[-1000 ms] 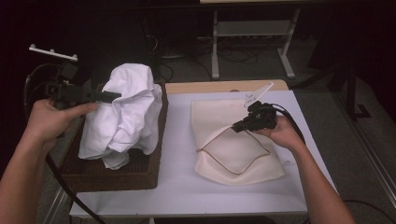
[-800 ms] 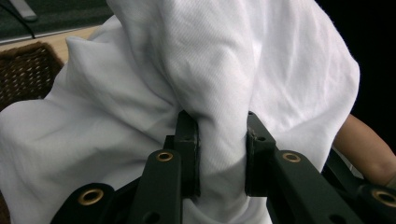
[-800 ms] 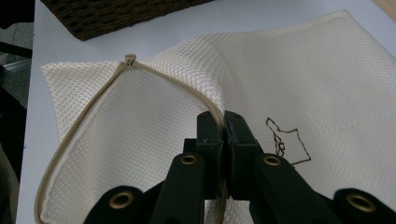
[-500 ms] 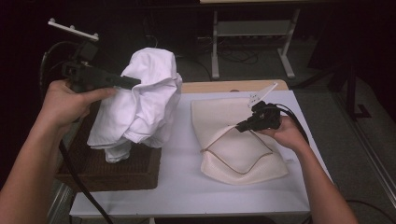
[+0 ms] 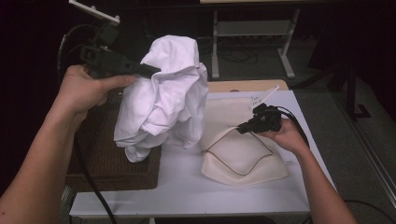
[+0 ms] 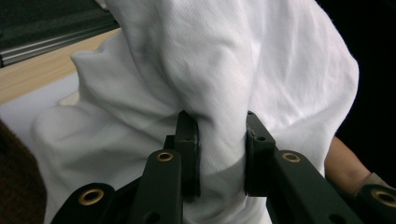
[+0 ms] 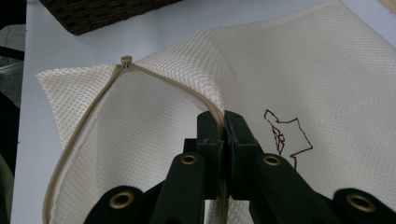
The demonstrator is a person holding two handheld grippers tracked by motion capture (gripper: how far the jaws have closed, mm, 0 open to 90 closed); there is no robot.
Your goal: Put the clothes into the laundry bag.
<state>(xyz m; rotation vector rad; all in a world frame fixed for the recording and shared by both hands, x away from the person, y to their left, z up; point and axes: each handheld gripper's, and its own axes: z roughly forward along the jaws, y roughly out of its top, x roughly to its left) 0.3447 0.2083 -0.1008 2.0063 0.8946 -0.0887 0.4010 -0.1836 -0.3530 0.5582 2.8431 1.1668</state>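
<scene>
My left jaws are clamped on a thick fold of the crumpled white cotton garment (image 6: 219, 70), the cloth bunched between the two pads. My right jaws are pinched nearly shut on the zipper edge of the cream mesh laundry bag (image 7: 327, 84), holding its mouth up off the white worktop (image 5: 187, 186).

Over the last second my left gripper (image 5: 152, 71) has climbed and come across. The garment was resting in a heap on the dark brown woven tray (image 5: 107, 158); now it hangs free in the air, its lowest folds over the tray's right edge and its bulk just beside the bag's left side. My right gripper (image 5: 240, 128) has barely moved, so the bag has stayed where it lay, at the right of the worktop.

I read that as the lift being done and the carry under way: the garment is clear of the tray, and the bag's opening is held ready. The zipper pull (image 7: 125, 59) sits at the far corner, so the mouth looks open along most of its edge. What I expect to need next is lowering the trailing cloth into that opening without dragging the bag sideways.
</scene>
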